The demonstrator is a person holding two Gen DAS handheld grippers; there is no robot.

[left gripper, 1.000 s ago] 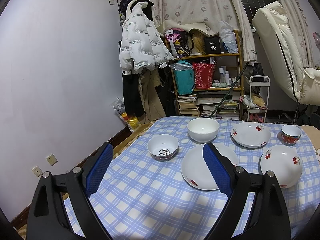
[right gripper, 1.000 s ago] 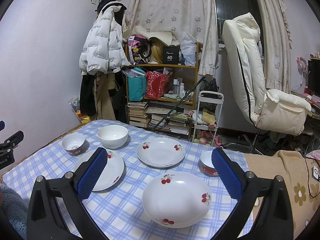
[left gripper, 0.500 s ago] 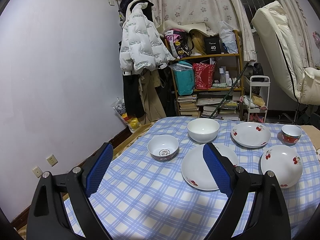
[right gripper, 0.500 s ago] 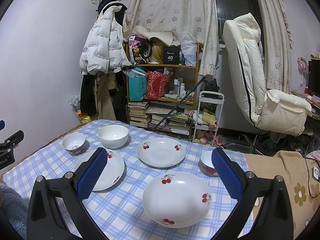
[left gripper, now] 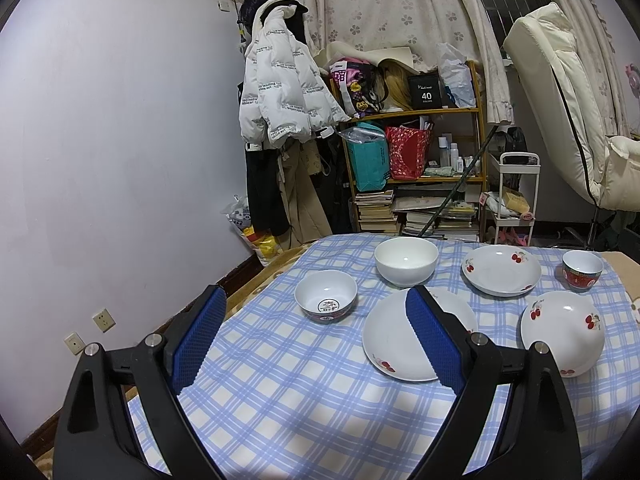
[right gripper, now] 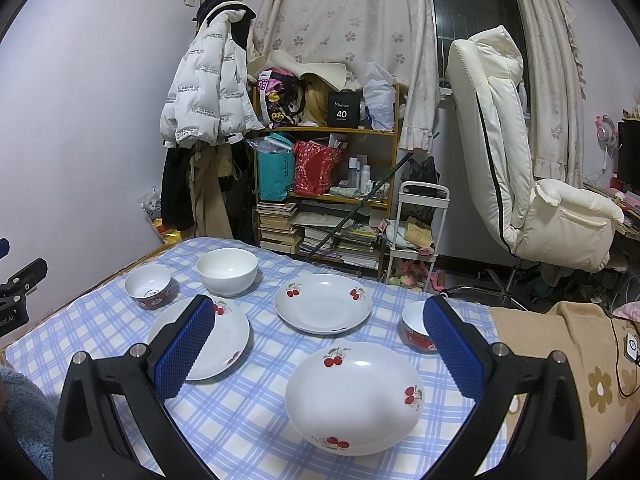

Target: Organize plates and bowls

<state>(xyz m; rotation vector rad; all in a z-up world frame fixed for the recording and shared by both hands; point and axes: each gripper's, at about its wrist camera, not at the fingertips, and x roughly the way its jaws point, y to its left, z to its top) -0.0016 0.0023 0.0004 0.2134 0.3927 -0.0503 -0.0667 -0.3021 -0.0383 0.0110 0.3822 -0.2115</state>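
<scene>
No change can be made out over the last second. The left gripper (left gripper: 316, 292) hangs over the near left corner of the checked tablecloth (left gripper: 280, 400) just as before, its blue pads (left gripper: 200, 336) the same wide distance apart, with nothing between them. The right gripper (right gripper: 319, 300) is likewise unmoved above the near edge, jaws equally wide. At most, the right wrist view has wobbled very slightly sideways. None of the dishes has shifted, including the cherry plate (right gripper: 354, 398) nearest that gripper.
</scene>
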